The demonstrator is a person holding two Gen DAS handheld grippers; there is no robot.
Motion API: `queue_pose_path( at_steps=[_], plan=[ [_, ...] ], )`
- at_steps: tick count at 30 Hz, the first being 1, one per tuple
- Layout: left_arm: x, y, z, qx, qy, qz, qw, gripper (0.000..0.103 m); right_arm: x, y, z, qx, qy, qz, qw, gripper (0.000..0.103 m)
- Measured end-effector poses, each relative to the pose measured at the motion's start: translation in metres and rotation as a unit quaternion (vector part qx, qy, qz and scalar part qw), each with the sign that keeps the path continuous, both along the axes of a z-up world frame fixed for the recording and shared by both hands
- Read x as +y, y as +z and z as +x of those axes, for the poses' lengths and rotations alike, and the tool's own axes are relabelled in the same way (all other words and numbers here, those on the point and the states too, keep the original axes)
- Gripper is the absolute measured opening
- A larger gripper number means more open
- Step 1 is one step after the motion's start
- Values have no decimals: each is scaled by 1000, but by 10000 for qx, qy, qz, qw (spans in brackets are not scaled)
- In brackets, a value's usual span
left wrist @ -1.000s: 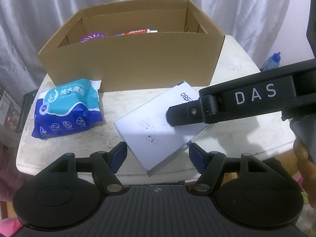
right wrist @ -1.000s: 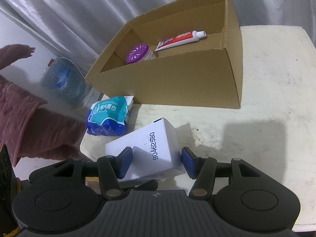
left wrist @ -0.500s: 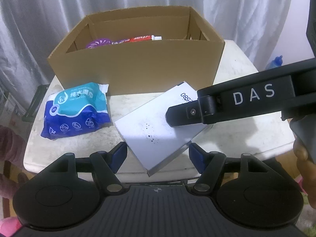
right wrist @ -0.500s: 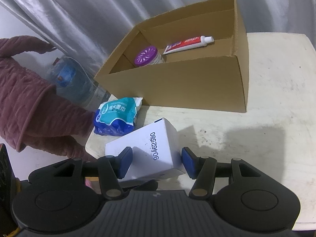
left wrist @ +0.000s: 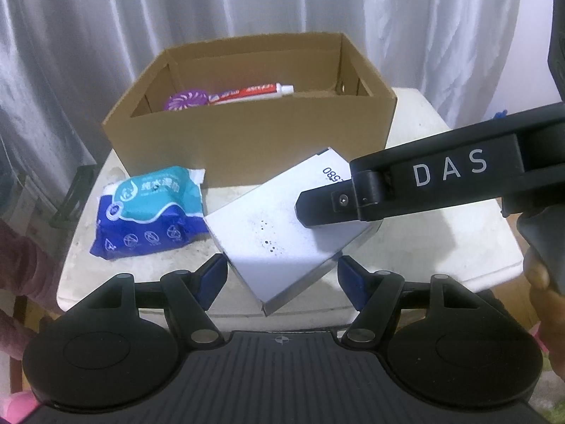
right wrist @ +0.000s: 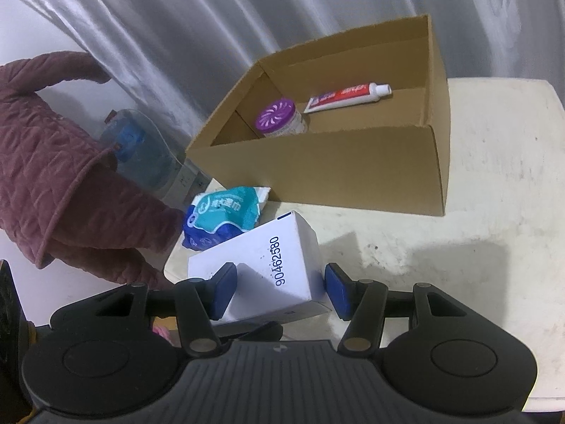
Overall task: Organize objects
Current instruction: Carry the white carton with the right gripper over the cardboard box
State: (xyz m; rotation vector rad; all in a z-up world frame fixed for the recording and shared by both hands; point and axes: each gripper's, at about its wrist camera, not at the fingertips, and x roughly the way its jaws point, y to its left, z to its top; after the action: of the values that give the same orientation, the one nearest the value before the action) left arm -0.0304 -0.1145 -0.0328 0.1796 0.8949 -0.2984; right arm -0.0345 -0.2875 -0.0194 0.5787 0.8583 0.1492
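A white box [right wrist: 272, 268] printed 90462580 is tilted up off the cream table [right wrist: 494, 183], held between the blue pads of my right gripper [right wrist: 279, 288]. In the left wrist view the same box [left wrist: 268, 236] sits raised, with the right gripper's black finger [left wrist: 325, 208] across its top. My left gripper [left wrist: 282, 282] is open and empty, its pads either side of the box's near corner without touching. A blue and teal wipes pack [left wrist: 152, 212] lies left of the box. Behind stands an open cardboard box [left wrist: 247, 141] with a purple-lidded jar [right wrist: 279, 116] and a toothpaste tube [right wrist: 349, 97] inside.
A large water bottle [right wrist: 141, 152] stands off the table's left side. A person's arm in a maroon sleeve [right wrist: 53, 176] is at the left. Grey curtains hang behind. The table's right part [left wrist: 441, 247] is bare.
Both cameras have risen, so the carton's inside shows more. The white box has lifted and tilted in the right gripper. The maroon sleeve has moved further into the right wrist view.
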Motion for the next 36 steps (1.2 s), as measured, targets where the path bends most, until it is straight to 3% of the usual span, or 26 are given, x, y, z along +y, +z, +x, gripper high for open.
queue_pose_path(
  at_steps=[20,36],
  plan=[
    [-1,42,1,-664,156,-40,9977,69,0,47,5,-640,-53,-168,9978,59],
    [-6,56,48,-804,43,-111,9967,69,-15,66,35,-761,-312,-229,9963,59]
  ],
)
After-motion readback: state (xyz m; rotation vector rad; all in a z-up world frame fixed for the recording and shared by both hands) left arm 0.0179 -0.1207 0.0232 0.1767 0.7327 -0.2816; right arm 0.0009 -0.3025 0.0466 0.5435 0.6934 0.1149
